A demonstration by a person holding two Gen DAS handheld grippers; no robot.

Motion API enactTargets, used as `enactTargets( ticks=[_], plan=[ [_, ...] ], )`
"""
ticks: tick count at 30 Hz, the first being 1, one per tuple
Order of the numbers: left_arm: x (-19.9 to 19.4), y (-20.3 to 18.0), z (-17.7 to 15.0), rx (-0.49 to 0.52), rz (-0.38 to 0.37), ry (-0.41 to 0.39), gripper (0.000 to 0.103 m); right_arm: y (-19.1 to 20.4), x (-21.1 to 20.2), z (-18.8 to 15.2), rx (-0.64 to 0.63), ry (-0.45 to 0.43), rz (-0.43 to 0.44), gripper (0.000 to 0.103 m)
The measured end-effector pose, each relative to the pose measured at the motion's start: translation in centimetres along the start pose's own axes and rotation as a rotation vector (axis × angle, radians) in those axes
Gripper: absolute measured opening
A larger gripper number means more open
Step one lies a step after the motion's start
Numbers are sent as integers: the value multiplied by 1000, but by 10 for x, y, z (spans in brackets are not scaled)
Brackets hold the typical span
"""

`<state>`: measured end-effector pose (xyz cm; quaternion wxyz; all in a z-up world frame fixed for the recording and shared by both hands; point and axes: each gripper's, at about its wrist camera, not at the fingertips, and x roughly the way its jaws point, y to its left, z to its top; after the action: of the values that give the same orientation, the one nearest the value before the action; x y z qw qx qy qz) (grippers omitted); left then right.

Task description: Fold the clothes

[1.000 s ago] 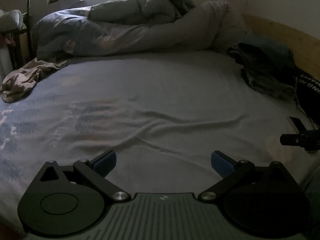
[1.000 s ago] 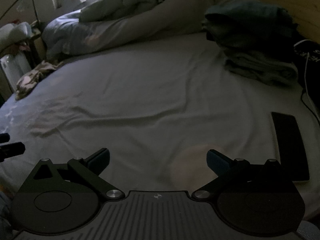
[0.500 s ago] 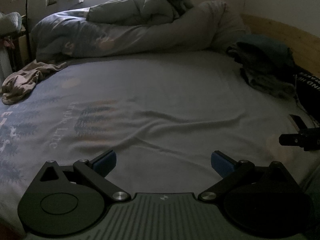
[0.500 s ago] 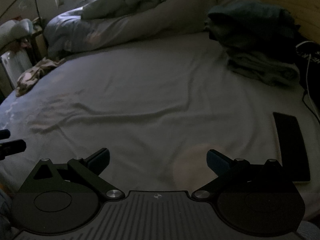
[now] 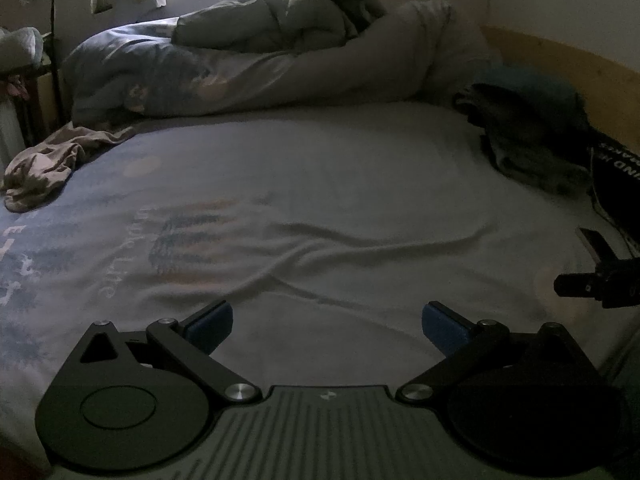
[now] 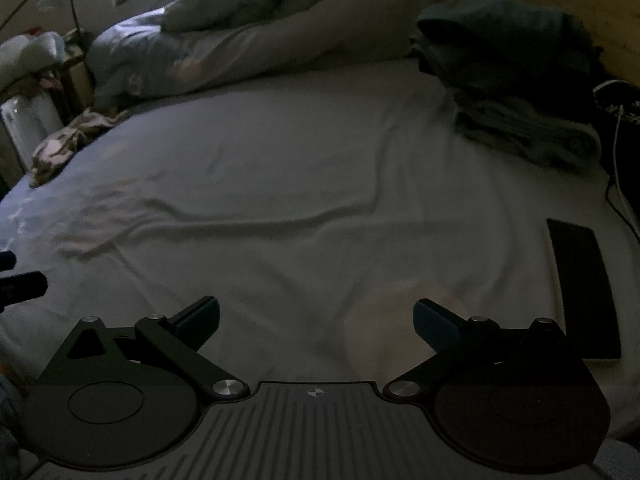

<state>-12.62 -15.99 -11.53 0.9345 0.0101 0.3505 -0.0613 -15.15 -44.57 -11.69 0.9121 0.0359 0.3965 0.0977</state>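
The bed [image 5: 340, 184] fills both my views, its pale sheet [image 6: 320, 168] wrinkled across the middle and printed toward the left side with faded trees and lettering; I can make out something like "Life" in the left wrist view, the rest too dim to read. Along the far edge lies a bunched duvet [image 5: 280, 68], and behind the right edge runs a wooden headboard [image 5: 560, 64]. A stack of folded clothes [image 6: 512, 80], dark teal on top and pale grey beneath, sits near the far right corner of the bed. A crumpled beige garment [image 5: 44, 164] lies at the far left edge, well apart from both my grippers. Beside the stack, at the right edge, a black item [image 5: 616, 176] carries white capital letters that I cannot read in full. A flat dark phone-like slab [image 6: 580, 288] rests on the sheet near the right edge, just beyond my right-hand fingers. I hold my left gripper [image 5: 326, 322] low over the near edge of the bed, pointing across the sheet, its blue-padded jaws spread wide with nothing between them. My right gripper [image 6: 316, 318] hangs the same way, level and released, grasping nothing. Each gripper's tip shows at the margin of the other's view.
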Motion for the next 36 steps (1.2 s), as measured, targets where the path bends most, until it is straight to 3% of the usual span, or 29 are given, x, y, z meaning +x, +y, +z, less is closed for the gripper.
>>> enactTargets(
  ticks=[36],
  plan=[
    [8,3,-4,-51,5,44,103,8,3,-3,-36,16,5,103]
  ],
)
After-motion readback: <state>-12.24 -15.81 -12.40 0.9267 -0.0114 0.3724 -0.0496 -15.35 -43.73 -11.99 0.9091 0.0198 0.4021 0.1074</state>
